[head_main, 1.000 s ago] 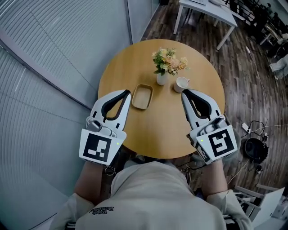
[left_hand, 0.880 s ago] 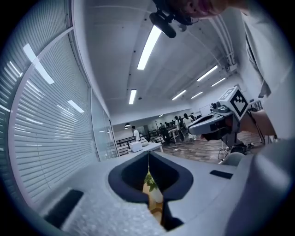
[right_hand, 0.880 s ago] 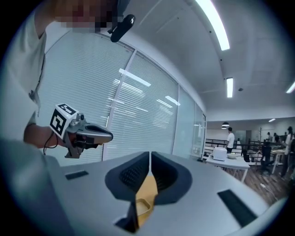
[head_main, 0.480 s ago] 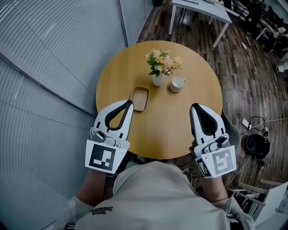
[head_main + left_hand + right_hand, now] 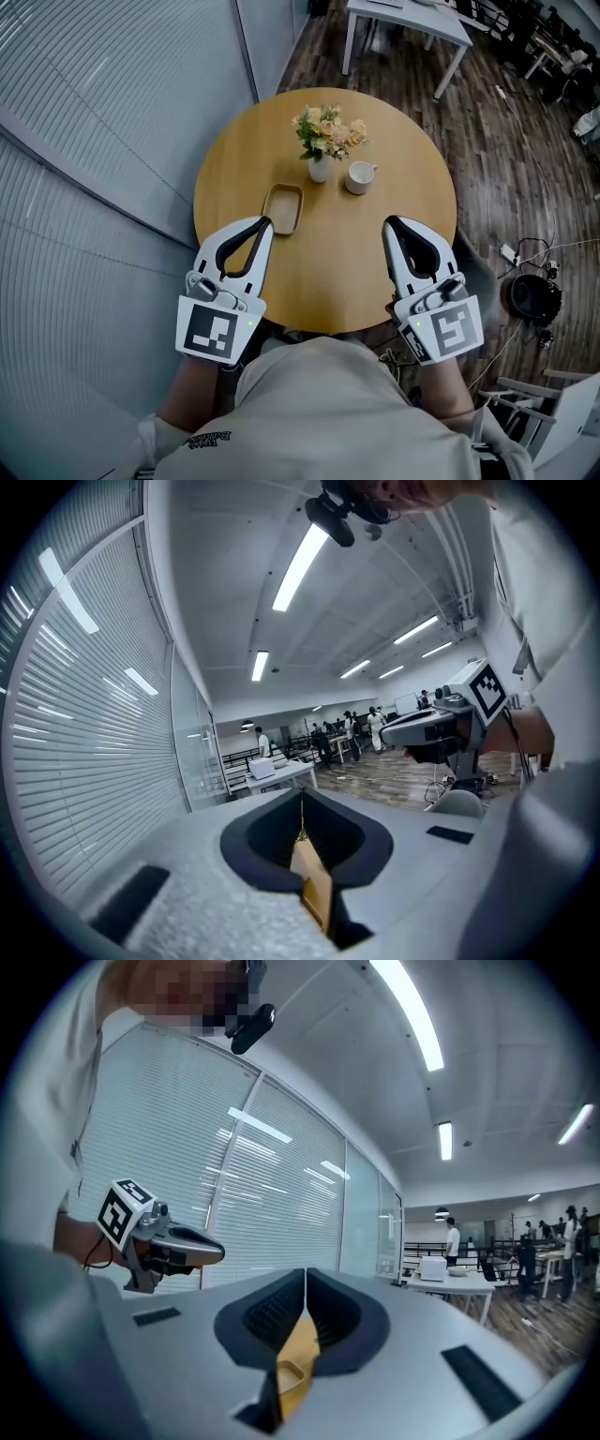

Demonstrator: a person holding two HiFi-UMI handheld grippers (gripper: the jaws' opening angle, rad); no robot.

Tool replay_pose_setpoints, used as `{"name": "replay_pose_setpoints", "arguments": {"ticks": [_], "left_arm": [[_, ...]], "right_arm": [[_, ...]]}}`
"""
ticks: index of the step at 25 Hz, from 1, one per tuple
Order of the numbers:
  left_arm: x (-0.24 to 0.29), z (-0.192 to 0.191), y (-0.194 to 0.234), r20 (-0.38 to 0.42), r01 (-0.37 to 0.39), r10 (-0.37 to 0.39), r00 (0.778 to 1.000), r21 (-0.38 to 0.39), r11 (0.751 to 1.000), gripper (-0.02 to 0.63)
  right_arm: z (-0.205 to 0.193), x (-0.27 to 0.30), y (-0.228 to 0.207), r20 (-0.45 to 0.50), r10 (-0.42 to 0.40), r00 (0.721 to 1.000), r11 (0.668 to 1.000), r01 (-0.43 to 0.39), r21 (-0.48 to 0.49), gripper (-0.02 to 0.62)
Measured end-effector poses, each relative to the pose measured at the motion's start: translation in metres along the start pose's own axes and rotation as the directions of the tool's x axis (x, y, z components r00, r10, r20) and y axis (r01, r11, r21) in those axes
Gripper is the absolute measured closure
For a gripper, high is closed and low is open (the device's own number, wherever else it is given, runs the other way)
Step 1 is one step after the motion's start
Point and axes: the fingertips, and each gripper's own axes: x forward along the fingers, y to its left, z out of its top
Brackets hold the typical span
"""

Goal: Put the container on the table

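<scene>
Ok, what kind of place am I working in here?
Probably an open-plan office or lab: a round wooden table beside window blinds, a white desk on wood-look floor, and people standing at workstations further back.

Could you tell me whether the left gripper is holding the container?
No, the container lies on the table, and the left gripper is shut on nothing.

A vase of flowers is seen above the frame's centre, just beside a white cup, with a white desk at the top edge and a black corded device on the wood floor at right.
</scene>
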Motion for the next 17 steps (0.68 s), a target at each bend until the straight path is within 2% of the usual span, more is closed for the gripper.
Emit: {"name": "replay_pose_setpoints", "arguments": {"ticks": [17], "left_arm": [[-0.003, 0.005, -0.012, 0.006, 0.03, -0.03, 1.0, -0.023, 0.999, 0.584]], "right_arm": [[0.004, -0.008, 0.002, -0.014, 0.008, 1.0, 1.0, -0.008, 0.022, 0.565]]}}
